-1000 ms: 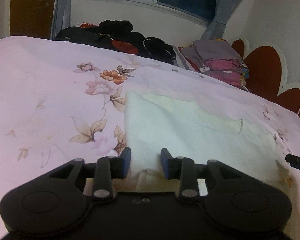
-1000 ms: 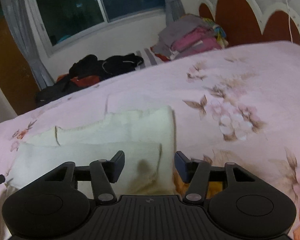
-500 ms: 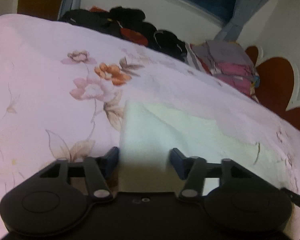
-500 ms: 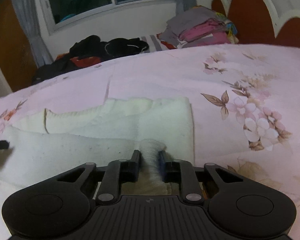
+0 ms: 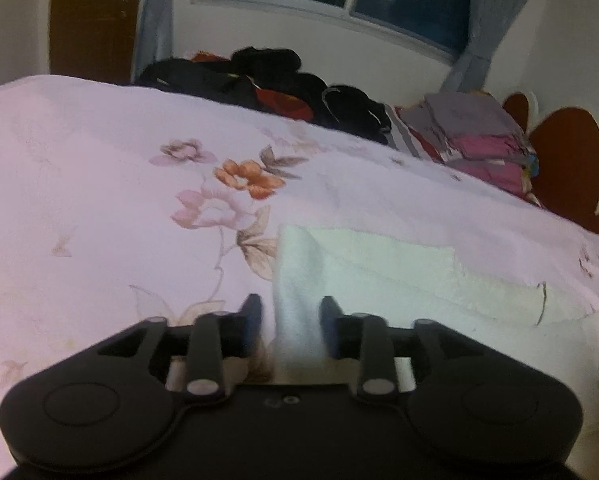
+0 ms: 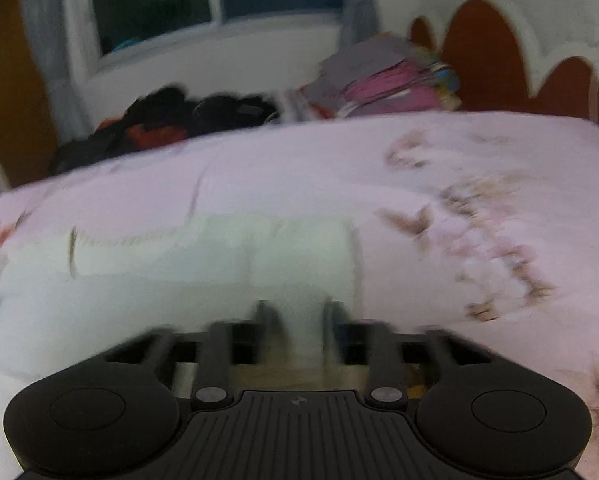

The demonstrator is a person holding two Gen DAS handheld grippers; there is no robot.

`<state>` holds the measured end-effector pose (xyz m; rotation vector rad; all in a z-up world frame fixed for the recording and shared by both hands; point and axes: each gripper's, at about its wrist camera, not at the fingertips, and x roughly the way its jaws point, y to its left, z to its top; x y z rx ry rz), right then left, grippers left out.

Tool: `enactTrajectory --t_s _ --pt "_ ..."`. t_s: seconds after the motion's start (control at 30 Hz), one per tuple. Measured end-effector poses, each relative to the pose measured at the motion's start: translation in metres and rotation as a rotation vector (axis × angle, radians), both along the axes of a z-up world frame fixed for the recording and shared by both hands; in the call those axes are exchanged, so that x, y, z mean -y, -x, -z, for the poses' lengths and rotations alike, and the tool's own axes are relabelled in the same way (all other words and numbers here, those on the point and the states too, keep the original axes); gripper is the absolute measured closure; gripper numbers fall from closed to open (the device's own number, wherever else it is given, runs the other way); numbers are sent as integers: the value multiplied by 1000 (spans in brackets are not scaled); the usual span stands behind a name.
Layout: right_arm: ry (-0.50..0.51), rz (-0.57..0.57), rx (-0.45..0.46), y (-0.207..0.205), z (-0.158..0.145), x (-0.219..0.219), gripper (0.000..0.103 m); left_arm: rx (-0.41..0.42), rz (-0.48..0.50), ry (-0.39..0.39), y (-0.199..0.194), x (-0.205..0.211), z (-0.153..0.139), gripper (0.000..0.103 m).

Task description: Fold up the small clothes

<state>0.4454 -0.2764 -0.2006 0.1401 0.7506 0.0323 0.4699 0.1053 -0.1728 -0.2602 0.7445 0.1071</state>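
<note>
A cream knitted garment (image 5: 399, 276) lies folded lengthwise on the pink flowered bedspread (image 5: 99, 200). My left gripper (image 5: 290, 320) straddles its left end. The jaws are closing, the cloth touches the right pad, and a gap shows beside the left pad. In the blurred right wrist view, the garment (image 6: 179, 272) runs off to the left. My right gripper (image 6: 298, 320) is at its right end with a raised fold of cloth between its jaws, which are opening. I cannot tell whether the pads still press on the fold.
A heap of dark clothes (image 5: 267, 84) lies along the bed's far edge under the window. A stack of folded grey and pink clothes (image 5: 479, 140) sits beside the red scalloped headboard (image 5: 567, 152). Bare bedspread stretches left of the garment.
The left gripper has moved forward so the garment's left edge stands between its jaws. The right gripper pinched a fold tightly half a second ago; its jaws now stand wider.
</note>
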Motion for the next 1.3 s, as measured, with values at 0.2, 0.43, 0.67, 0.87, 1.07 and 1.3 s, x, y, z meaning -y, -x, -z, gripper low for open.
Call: enactTrajectory --t_s 0.2,0.43,0.67,0.87,1.07,1.3 --pt "-36 -61 22 16 -10 -11 60 23 82 1 31 22 -10 61" --pt "17 -144 -63 21 12 -31 64 -2 198 -16 42 44 5 58" --pt "51 -157 -89 20 23 -27 65 -17 237 -81 38 48 10 58" --pt "48 -160 -118 20 11 -27 64 -51 200 -88 44 54 -5 58" --pt "19 -189 -104 49 0 -29 64 -31 200 -42 83 61 -25 56" --pt "-39 -260 -95 83 -12 -24 64 -79 203 -22 122 80 -19 56"
